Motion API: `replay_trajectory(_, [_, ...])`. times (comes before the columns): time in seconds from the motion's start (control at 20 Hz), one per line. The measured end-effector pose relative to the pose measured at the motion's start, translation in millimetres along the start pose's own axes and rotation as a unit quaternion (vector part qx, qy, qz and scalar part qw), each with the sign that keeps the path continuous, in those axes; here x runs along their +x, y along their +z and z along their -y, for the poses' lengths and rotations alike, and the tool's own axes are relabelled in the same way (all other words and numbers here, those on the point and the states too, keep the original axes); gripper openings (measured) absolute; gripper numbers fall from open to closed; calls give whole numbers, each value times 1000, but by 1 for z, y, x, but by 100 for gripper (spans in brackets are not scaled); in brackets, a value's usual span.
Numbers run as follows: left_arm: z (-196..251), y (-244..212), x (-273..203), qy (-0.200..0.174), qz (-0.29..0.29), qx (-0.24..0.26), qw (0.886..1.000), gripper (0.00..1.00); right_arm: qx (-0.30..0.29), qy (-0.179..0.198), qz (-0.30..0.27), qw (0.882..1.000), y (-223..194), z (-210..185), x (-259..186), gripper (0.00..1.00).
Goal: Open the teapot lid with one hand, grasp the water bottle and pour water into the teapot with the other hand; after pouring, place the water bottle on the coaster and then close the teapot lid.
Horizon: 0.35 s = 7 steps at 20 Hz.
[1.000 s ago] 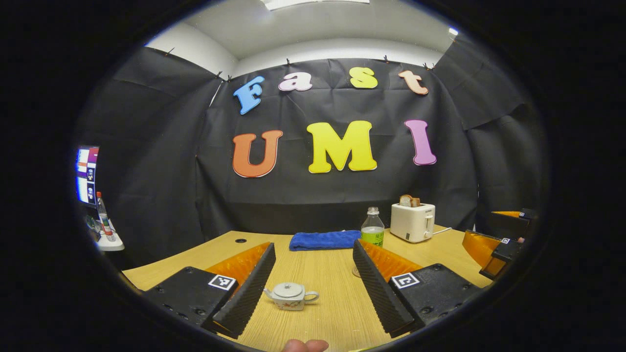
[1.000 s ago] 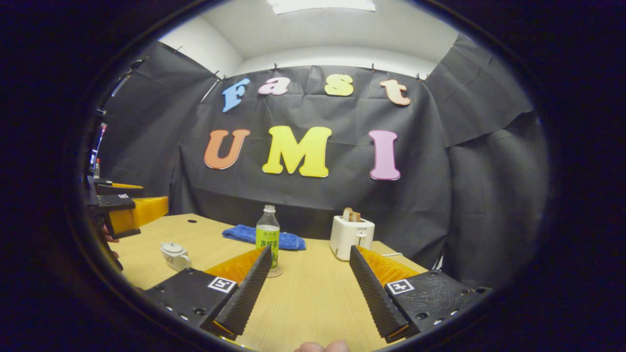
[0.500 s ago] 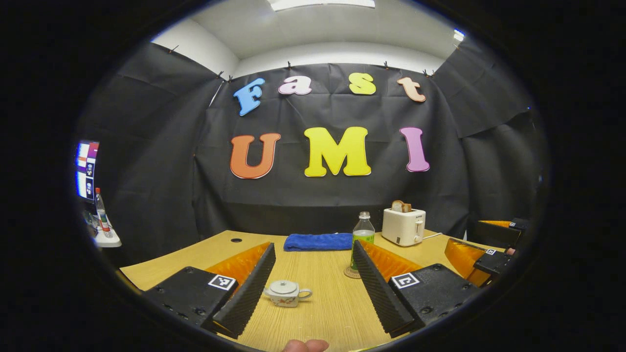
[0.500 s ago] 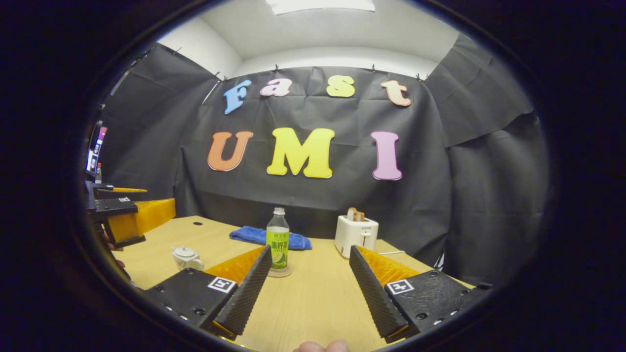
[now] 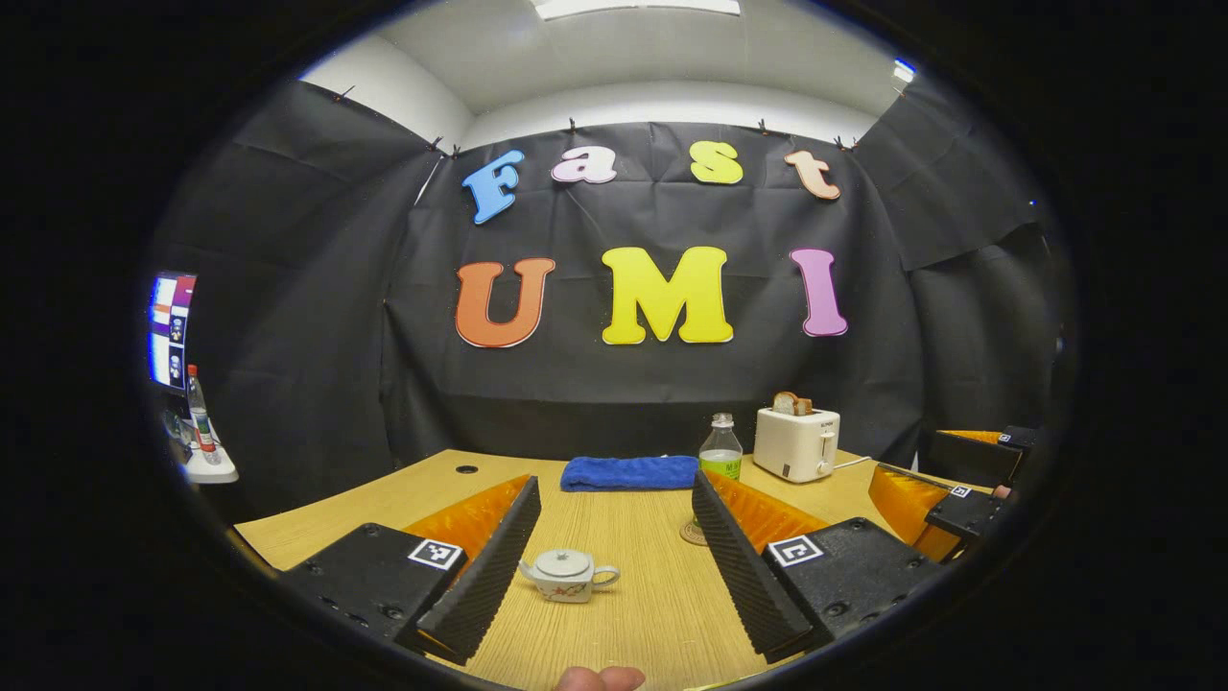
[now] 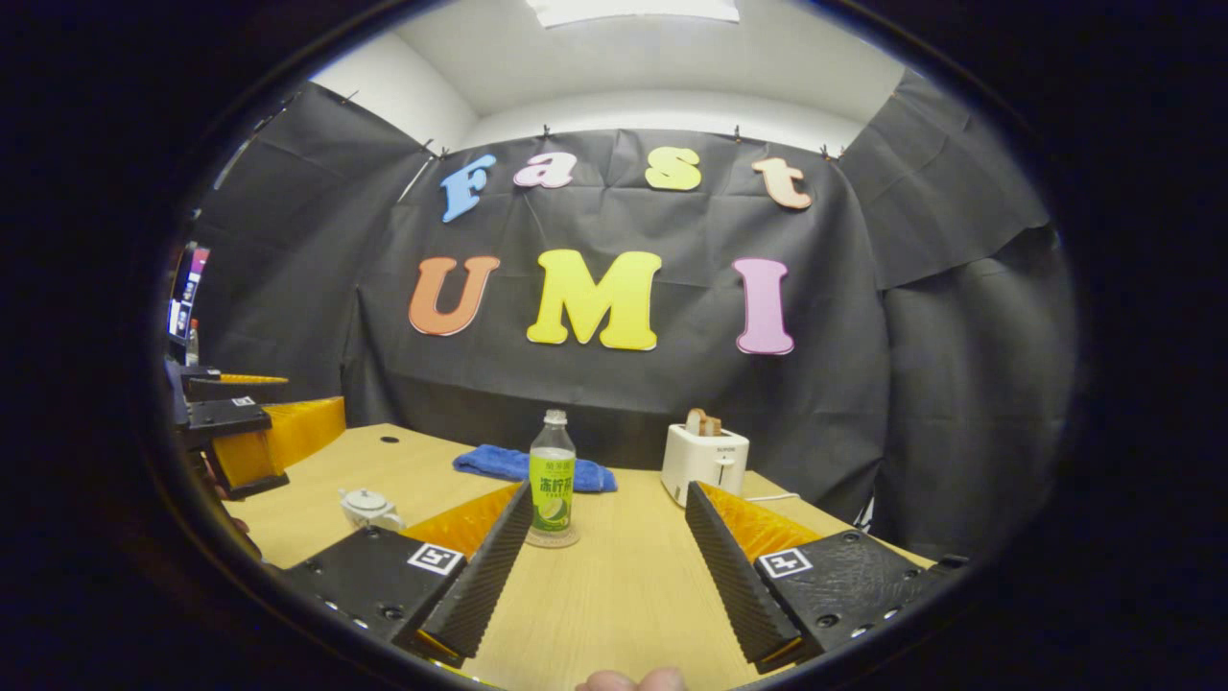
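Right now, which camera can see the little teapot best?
The left gripper view. There the teapot sits close, between the open left gripper's fingers, with its lid, spout and handle all plain. In the right gripper view the teapot is smaller and off to the left, partly cut off by one finger.

water bottle (image 6: 553,480) label print too small to read, toaster (image 6: 704,464) front mark illegible

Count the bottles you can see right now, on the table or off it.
2. The water bottle stands on the coaster on the table; a smaller bottle stands beside the monitor. Others may be hidden.
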<state>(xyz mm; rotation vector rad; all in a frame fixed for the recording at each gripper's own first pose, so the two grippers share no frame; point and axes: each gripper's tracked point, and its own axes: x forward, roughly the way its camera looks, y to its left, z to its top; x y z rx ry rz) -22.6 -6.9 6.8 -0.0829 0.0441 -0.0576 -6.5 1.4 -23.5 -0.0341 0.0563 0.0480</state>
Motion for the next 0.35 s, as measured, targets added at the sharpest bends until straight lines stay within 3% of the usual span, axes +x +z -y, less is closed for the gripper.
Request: replay_trajectory(0.35, [-2, -5, 3, 4, -8, -4, 1000, 99, 1, -5, 0, 1000, 3, -1, 1, 99])
